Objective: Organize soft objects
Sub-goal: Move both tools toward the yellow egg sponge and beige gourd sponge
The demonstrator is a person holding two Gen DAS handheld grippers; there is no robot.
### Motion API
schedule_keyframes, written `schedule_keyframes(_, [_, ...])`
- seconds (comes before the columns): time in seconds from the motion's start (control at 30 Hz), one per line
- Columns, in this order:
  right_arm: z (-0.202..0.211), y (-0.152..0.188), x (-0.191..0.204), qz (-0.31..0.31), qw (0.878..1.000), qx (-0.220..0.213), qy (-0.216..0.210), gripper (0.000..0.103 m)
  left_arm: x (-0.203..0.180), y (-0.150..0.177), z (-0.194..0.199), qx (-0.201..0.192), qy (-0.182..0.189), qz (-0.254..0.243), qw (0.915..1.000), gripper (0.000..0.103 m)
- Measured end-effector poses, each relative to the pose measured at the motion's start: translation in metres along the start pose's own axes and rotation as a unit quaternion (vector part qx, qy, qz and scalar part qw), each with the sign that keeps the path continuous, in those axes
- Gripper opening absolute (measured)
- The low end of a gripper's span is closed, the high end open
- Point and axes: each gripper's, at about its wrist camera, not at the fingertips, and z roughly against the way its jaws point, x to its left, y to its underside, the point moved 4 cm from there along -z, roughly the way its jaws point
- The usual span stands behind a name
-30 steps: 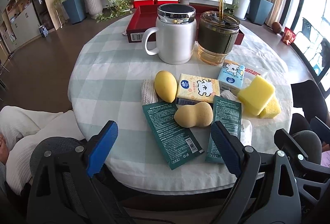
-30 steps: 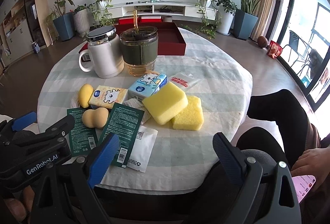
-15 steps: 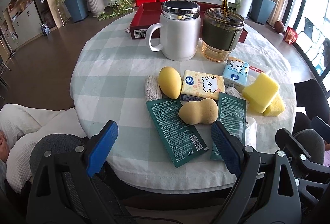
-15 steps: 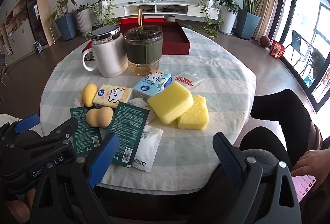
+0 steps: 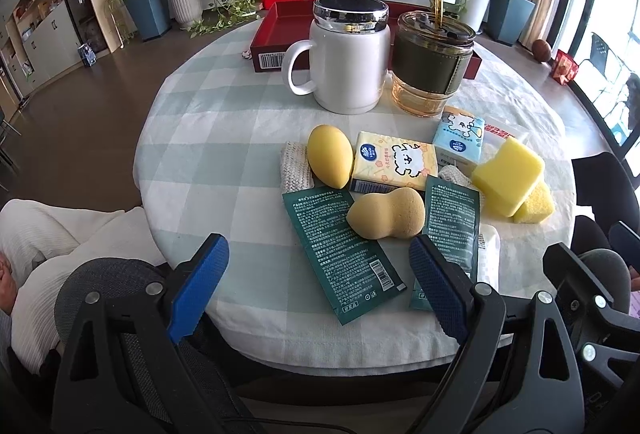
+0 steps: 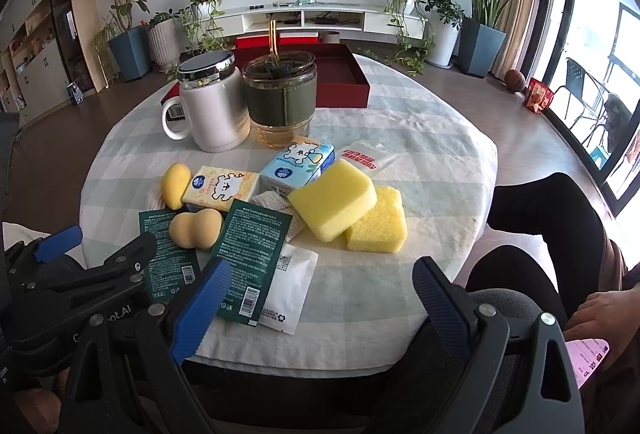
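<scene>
Soft items lie clustered on the round checked table [image 5: 208,138]: a yellow egg-shaped sponge [image 5: 330,161], a tan gourd-shaped sponge [image 5: 386,213], two yellow block sponges [image 6: 334,198] stacked askew, a yellow tissue pack [image 5: 394,167], a blue tissue pack [image 6: 298,164] and two dark green sachets [image 5: 342,250]. My left gripper [image 5: 320,290] hangs open at the table's near edge, just short of the sachets. My right gripper [image 6: 320,308] is open too, low over the near edge, with a white sachet [image 6: 290,288] between its fingers' line of sight.
A white lidded mug [image 5: 348,54] and a glass cup with a green sleeve [image 5: 434,64] stand behind the pile. A red tray [image 6: 340,78] sits at the far side. A seated person's dark-clad legs [image 6: 548,210] are at the right, a white sleeve [image 5: 48,234] at the left.
Both grippers have edged forward toward the table, so the pile looks slightly nearer. Nothing on the table has moved and both stay open.
</scene>
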Motion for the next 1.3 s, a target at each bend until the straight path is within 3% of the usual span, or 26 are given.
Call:
schedule_keyframes(0.6, [-0.004, -0.004, -0.010, -0.012, 1.000, 0.000, -0.002, 0.094, 0.017, -0.003, -0.007, -0.008, 0.006, 0.006, 0.9999, 0.091])
schedule_keyframes(0.9, [-0.029, -0.014, -0.023, -0.034, 0.999, 0.008, -0.014, 0.094, 0.036, -0.018, -0.034, 0.014, 0.038, 0.018, 0.9990, 0.091])
schedule_keyframes(1.1, [-0.054, -0.034, -0.030, -0.042, 0.999, 0.019, -0.022, 0.094, 0.021, -0.042, -0.060, 0.035, 0.057, -0.010, 0.9977, 0.091])
schedule_keyframes(1.3, [-0.072, -0.042, -0.045, -0.061, 0.997, 0.033, -0.033, 0.093, 0.013, -0.055, -0.086, 0.054, 0.064, -0.030, 0.9960, 0.084])
